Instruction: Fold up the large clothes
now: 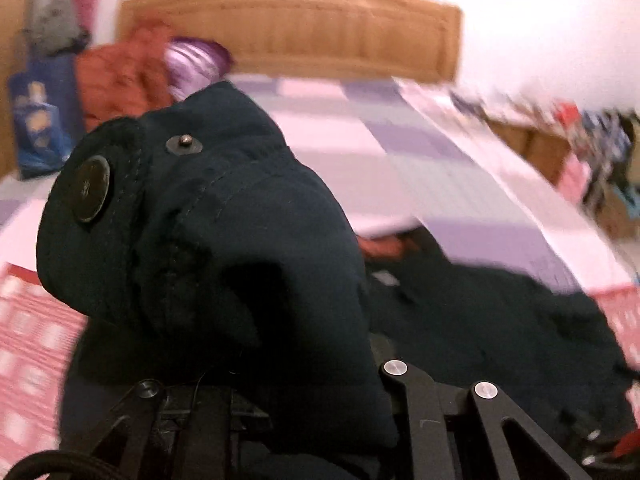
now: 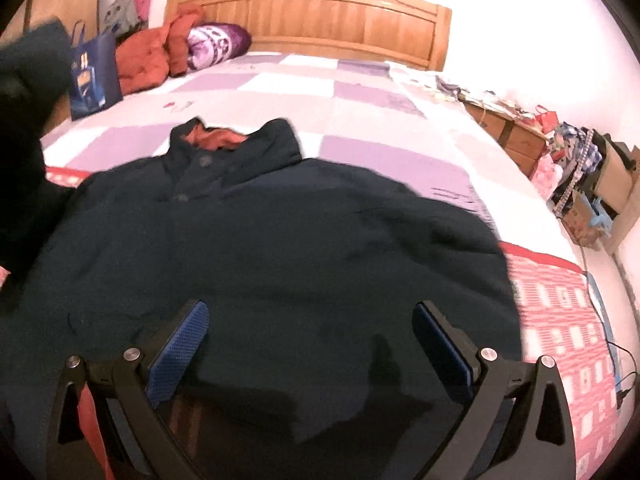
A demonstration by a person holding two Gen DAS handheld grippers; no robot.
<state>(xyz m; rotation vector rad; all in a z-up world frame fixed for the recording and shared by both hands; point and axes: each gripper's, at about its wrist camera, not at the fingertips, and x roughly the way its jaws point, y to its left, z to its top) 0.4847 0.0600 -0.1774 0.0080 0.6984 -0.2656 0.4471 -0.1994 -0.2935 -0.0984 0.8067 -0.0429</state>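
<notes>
A large dark navy padded jacket (image 2: 280, 240) with an orange lining lies spread on the bed, collar towards the headboard. My right gripper (image 2: 310, 312) is open just above its lower part, blue pads (image 2: 180, 348) wide apart and empty. My left gripper (image 1: 260, 380) is shut on a bunched part of the jacket (image 1: 208, 220) with a big button and a snap, lifted off the bed; the cloth hides its fingertips. That raised part shows at the left edge of the right wrist view (image 2: 28, 92).
The bed has a purple and white checked cover (image 2: 360, 92) and a red patterned blanket (image 2: 560, 320). A wooden headboard (image 2: 320, 12), an orange jacket (image 2: 148, 56), a purple pillow (image 2: 216, 44) and a blue bag (image 2: 92, 76) are at the back. Boxes and clutter (image 2: 580, 176) stand to the right.
</notes>
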